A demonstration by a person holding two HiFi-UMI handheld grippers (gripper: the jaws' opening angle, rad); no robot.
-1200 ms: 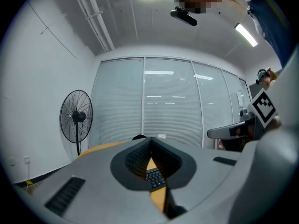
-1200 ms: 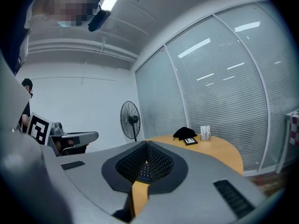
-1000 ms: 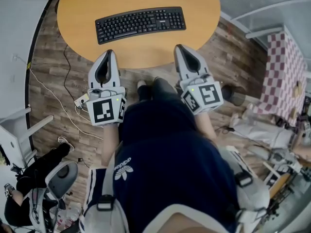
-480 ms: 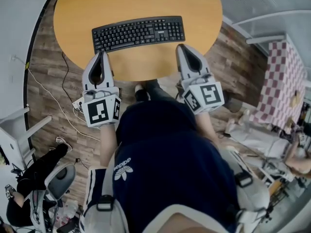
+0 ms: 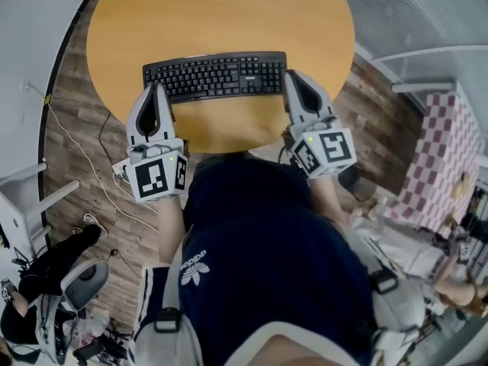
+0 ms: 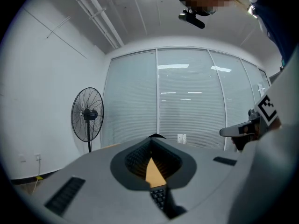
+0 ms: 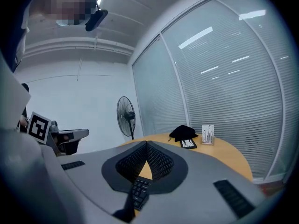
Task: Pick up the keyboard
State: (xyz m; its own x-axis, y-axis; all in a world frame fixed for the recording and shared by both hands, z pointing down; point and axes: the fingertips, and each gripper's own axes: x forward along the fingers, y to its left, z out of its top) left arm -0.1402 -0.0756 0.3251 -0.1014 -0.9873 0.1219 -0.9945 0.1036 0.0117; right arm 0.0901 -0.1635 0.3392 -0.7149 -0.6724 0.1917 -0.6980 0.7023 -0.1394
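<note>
On a round wooden table, a black keyboard lies near the person's edge. Its long axis runs left to right, with the number pad on the right, so it sits squarely facing the person. The left claw and right claw, both pressed shut and empty, point away from the person and bracket it. The left tip is at the near-left corner, the right tip just beside the right end. Both look about equally close, so each claw would likely need to open and take one short end.
</note>
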